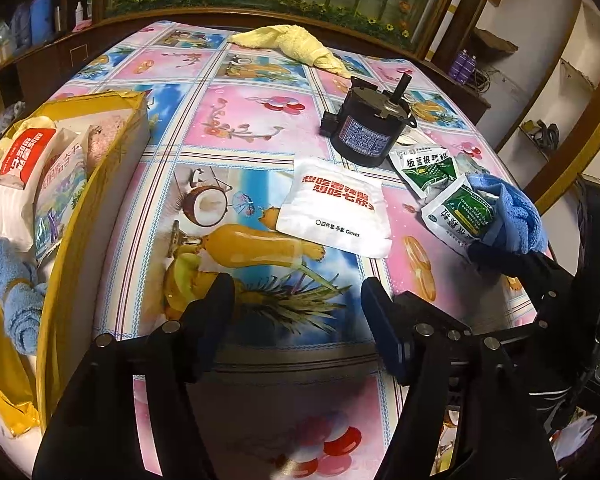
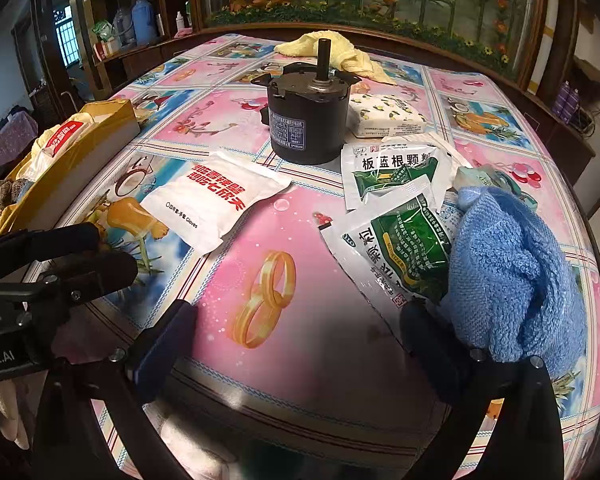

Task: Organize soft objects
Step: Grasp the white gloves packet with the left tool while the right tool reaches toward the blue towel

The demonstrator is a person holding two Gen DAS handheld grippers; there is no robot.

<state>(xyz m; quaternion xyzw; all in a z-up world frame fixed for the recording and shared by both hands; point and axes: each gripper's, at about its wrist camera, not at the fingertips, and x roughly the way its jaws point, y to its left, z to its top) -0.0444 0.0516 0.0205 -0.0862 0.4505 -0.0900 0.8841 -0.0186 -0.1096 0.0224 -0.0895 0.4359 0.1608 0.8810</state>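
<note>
Blue towel (image 2: pixel 512 280), bunched in a heap, lies on the patterned table (image 2: pixel 260 216) at the right gripper's (image 2: pixel 296 336) right side, touching its right finger (image 2: pixel 428 332) and not between the jaws, which are spread wide with nothing in them. It partly covers green sachets (image 2: pixel 408 252). The left gripper (image 1: pixel 296 312), part open and empty, is farther off, nearer the white glove packet (image 1: pixel 336 212). The yellow box (image 1: pixel 112 152) of soft items sits far left.
</note>
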